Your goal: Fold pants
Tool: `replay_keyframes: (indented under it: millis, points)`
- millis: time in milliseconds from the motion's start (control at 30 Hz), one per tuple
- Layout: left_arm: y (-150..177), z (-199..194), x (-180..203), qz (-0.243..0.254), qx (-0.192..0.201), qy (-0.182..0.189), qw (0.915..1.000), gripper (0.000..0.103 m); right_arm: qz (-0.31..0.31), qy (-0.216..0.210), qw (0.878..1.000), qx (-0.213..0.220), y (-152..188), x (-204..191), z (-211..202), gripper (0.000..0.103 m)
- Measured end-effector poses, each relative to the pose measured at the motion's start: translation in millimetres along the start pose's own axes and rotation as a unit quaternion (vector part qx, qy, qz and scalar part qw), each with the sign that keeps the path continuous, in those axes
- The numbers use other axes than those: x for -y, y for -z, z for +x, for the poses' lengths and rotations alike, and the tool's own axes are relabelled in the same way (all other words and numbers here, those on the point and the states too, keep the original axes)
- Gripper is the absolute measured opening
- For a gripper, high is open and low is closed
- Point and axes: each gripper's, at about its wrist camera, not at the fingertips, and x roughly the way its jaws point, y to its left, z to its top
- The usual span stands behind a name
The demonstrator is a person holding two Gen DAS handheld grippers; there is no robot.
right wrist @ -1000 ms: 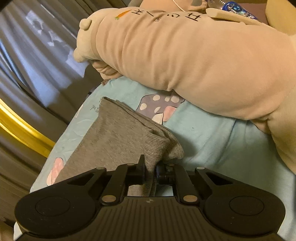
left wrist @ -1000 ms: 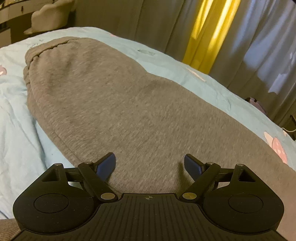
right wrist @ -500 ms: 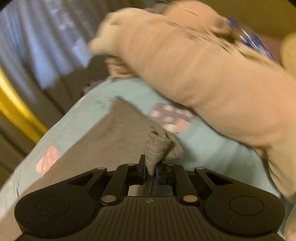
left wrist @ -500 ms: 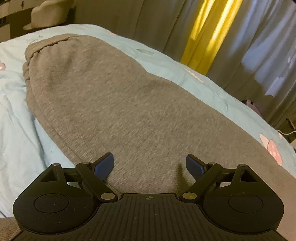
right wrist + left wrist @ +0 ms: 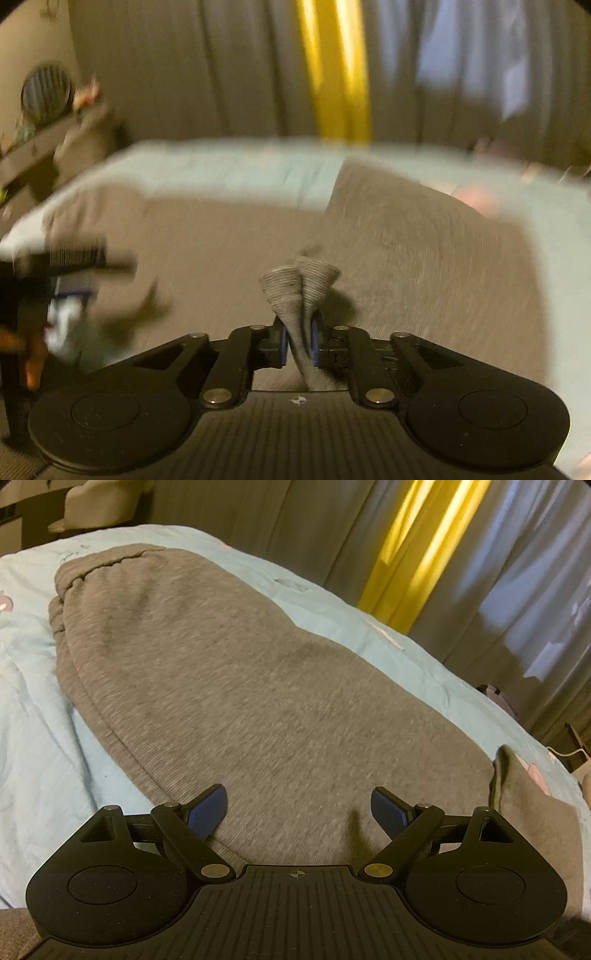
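Your left gripper (image 5: pixel 298 808) stands wide open with nothing between its blue pads, low in the frame over the grey pants (image 5: pixel 229 672), which lie across the light blue sheet (image 5: pixel 33 738). Your right gripper (image 5: pixel 298 345) is easing open, a bunched ribbed cuff (image 5: pixel 299 284) of the pants still between its pads at centre frame.

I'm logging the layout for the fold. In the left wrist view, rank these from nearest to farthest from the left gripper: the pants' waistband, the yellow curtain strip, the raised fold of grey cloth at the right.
1. Raised fold of the pants: just right of the left gripper, near its right finger.
2. Waistband: far end, upper left on the bedsheet.
3. Yellow curtain strip: beyond the bed, upper right.
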Motion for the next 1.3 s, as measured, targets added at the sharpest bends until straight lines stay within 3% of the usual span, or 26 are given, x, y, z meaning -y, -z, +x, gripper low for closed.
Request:
replay_keyframes:
  millis: [33, 100, 133, 200, 300, 367, 400, 500, 533, 567, 633, 767, 867, 933, 1000, 1067, 1133, 1200, 1300]
  points:
    - [0.2, 0.1, 0.3, 0.001, -0.001, 0.0, 1.0, 0.091, 0.01, -0.008, 1.0, -0.025, 6.6, -3.1, 7.2, 0.025]
    - [-0.9, 0.9, 0.0, 0.002, -0.002, 0.001, 1.0, 0.091, 0.037, -0.033, 0.999, -0.007, 15.0, 1.1, -3.8, 0.037]
    - [-1.1, 0.9, -0.3, 0.003, -0.001, 0.002, 1.0, 0.092, 0.082, -0.062, 0.995, -0.001, 15.1, 14.2, -11.7, 0.041]
    - [-1.7, 1.6, 0.1, 0.003, -0.003, 0.005, 1.0, 0.092, 0.189, -0.099, 0.977, 0.01, 16.1, 45.6, -25.3, 0.06]
    - [-2.1, 1.4, 1.3, 0.007, -0.003, 0.014, 0.9999, 0.092, 0.321, -0.066, 0.944, 0.034, 26.6, 96.2, -46.9, 0.075]
    - [-1.3, -0.7, 4.3, 0.018, -0.006, 0.028, 0.9994, 0.092, 0.371, -0.013, 0.929, 0.003, 37.6, 121.7, -50.1, 0.075]
    - [-1.1, -2.7, 7.1, 0.029, -0.007, 0.037, 0.9989, 0.091, 0.374, 0.011, 0.927, -0.014, 42.9, 130.2, -51.1, 0.071]
    - [-0.4, -12.7, 21.9, 0.061, -0.017, 0.079, 0.9948, 0.09, 0.376, 0.043, 0.926, -0.001, 50.9, 135.7, -66.5, 0.072]
    - [0.4, -15.0, 28.9, 0.068, -0.024, 0.097, 0.9926, 0.09, 0.367, 0.063, 0.928, 0.001, 48.1, 133.5, -71.8, 0.075]
    - [1.0, -15.1, 36.9, 0.073, -0.04, 0.119, 0.9894, 0.09, 0.355, 0.09, 0.93, 0.001, 45.9, 131.9, -76.4, 0.089]
    - [0.0, -8.6, 55.7, 0.073, -0.083, 0.168, 0.9796, 0.087, 0.343, 0.133, 0.93, -0.001, 42.9, 132.2, -84.3, 0.095]
    - [0.0, 15.7, 102.7, 0.089, -0.154, 0.217, 0.9597, 0.083, 0.342, 0.128, 0.931, 0.0, 48.9, 147.2, -103.2, 0.096]
    - [3.2, 47.3, 129.7, 0.079, -0.225, 0.236, 0.9421, 0.067, 0.346, 0.13, 0.929, 0.023, 53.8, 157.3, -113.6, 0.098]
    - [9.5, 68.5, 138.4, 0.067, -0.269, 0.234, 0.9318, 0.059, 0.367, 0.106, 0.923, 0.048, 61.3, 165.4, -113.9, 0.098]
    - [14.4, 83.7, 139.8, 0.051, -0.281, 0.219, 0.933, 0.054, 0.389, 0.087, 0.916, 0.056, 67.7, 171.9, -109.1, 0.098]
    - [11.2, 91.4, 134.7, 0.004, -0.284, 0.234, 0.9298, 0.052, 0.396, 0.083, 0.913, 0.043, 67.2, 176.0, -99.9, 0.098]
    - [11.6, 94.7, 127.8, -0.029, -0.287, 0.233, 0.9289, 0.019, 0.401, 0.072, 0.913, 0.032, 66.2, 179.0, -88.8, 0.098]
    - [14.5, 91.3, 125.7, -0.029, -0.278, 0.235, 0.9312, 0.018, 0.396, 0.074, 0.915, 0.022, 63.7, 178.9, -80.3, 0.098]
    - [13.3, 72.5, 130.2, 0.005, -0.239, 0.239, 0.9411, 0.017, 0.388, 0.064, 0.919, 0.015, 61.1, 176.5, -75.2, 0.098]
